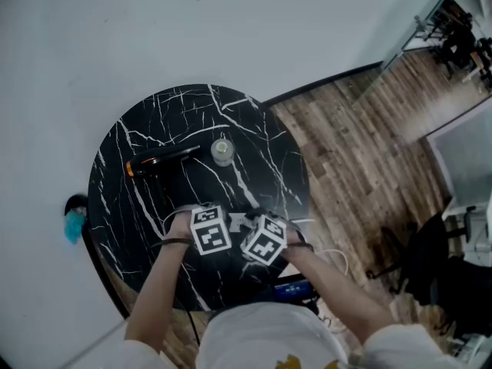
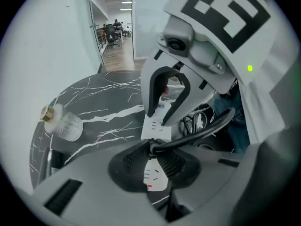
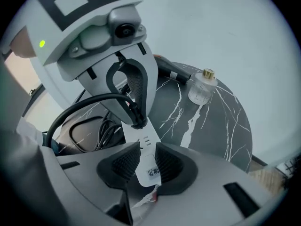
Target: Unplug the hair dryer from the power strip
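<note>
Grip on the plug is what we see first: our left gripper (image 2: 151,166) has its 2 dark ribbed pads pinched on the black plug (image 3: 137,122), which stands against the face of the white power strip (image 3: 146,144) near the strip's middle. From the plug a black cable (image 3: 80,102) arcs up and away toward the near edge of the table, where more cable lies in loose loops. Our right gripper (image 3: 146,166) faces the left one from the opposite side and straddles 1 end of the strip, its 2 pads closed against the strip's long sides, with a printed label showing between them. Both tools point steeply down, and in the head view their 2 marker cubes sit side by side at the near part of the round black marble table (image 1: 261,129), with the strip lying flat between them. The hair dryer (image 1: 157,161), black with an orange part, lies on its side at the far left of the table, well apart from the strip. A small glass bottle (image 1: 222,151) with a brass-coloured cap stands just right of it. Wooden floor (image 1: 361,144) shows to the right of the table.
</note>
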The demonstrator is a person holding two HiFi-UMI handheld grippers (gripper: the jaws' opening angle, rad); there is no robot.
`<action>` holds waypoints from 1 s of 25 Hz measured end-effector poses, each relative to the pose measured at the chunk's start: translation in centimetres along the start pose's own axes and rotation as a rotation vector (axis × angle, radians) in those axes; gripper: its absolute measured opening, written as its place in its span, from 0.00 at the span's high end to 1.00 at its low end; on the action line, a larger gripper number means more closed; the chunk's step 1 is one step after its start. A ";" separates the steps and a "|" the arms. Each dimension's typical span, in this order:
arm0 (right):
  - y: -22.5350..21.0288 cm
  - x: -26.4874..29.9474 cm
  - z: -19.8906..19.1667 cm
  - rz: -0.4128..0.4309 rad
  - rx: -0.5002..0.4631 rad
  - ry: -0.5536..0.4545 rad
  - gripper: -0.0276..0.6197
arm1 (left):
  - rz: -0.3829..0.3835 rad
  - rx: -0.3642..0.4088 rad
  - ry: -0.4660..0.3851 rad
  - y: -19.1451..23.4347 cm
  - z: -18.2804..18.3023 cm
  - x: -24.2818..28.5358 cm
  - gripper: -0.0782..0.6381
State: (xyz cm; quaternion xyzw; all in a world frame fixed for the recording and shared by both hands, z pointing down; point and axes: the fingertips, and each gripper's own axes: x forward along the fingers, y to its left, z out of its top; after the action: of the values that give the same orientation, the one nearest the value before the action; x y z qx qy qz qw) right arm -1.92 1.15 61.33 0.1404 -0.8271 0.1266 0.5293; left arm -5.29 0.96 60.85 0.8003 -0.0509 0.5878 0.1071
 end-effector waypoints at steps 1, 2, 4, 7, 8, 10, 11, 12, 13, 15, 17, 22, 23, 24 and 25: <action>-0.1 0.0 -0.1 -0.003 0.003 -0.005 0.80 | -0.032 -0.025 -0.012 0.1 0.0 0.0 0.82; 0.0 0.0 -0.1 -0.002 0.001 -0.008 0.80 | -0.059 -0.044 -0.020 0.1 0.1 -0.1 0.82; 0.2 0.0 -0.1 0.001 -0.016 -0.013 0.80 | -0.073 -0.035 -0.003 0.0 0.0 -0.2 0.82; 0.3 -0.1 -0.4 0.038 -0.057 0.009 0.80 | -0.070 0.030 0.039 0.0 0.2 -0.2 0.82; 0.3 -0.3 -0.6 0.069 -0.080 0.031 0.80 | -0.068 0.051 0.044 0.1 0.5 -0.3 0.82; 0.1 -0.8 -1.2 0.114 -0.144 0.079 0.79 | -0.070 0.071 0.063 0.0 0.4 -0.2 0.82; -0.2 -1.0 -1.5 0.119 -0.173 0.094 0.78 | -0.074 0.067 0.072 -0.2 0.2 -0.2 0.82; -0.5 -1.1 -1.7 0.121 -0.193 0.102 0.77 | -0.077 0.061 0.074 -0.2 0.1 -0.1 0.82; -0.6 -1.1 -1.7 0.120 -0.206 0.104 0.77 | -0.077 0.055 0.068 -0.1 0.1 -0.2 0.82; -0.5 -1.0 -1.7 0.107 -0.248 0.120 0.77 | -0.076 0.047 0.049 0.1 0.3 -0.4 0.82; -0.2 -0.9 -2.1 0.089 -0.319 0.151 0.77 | -0.082 0.033 0.039 0.0 0.3 -0.3 0.82; -0.1 -0.9 -2.1 0.138 -0.300 0.179 0.80 | -0.082 0.043 0.022 0.4 0.8 -0.5 0.82; -0.1 -0.8 -2.1 0.138 -0.308 0.194 0.80 | -0.087 0.043 0.022 0.3 0.8 -0.5 0.82; -0.1 -0.8 -2.0 0.137 -0.313 0.207 0.80 | -0.090 0.047 0.020 0.3 0.8 -0.5 0.82; 0.0 -0.8 -2.0 0.135 -0.313 0.216 0.80 | -0.085 0.058 0.015 0.3 1.0 -0.6 0.82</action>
State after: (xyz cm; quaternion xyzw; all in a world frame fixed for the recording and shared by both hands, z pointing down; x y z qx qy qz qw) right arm 0.06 1.89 61.44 -0.0136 -0.7825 0.0460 0.6209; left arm -4.66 0.37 60.04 0.8001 0.0010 0.5899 0.1090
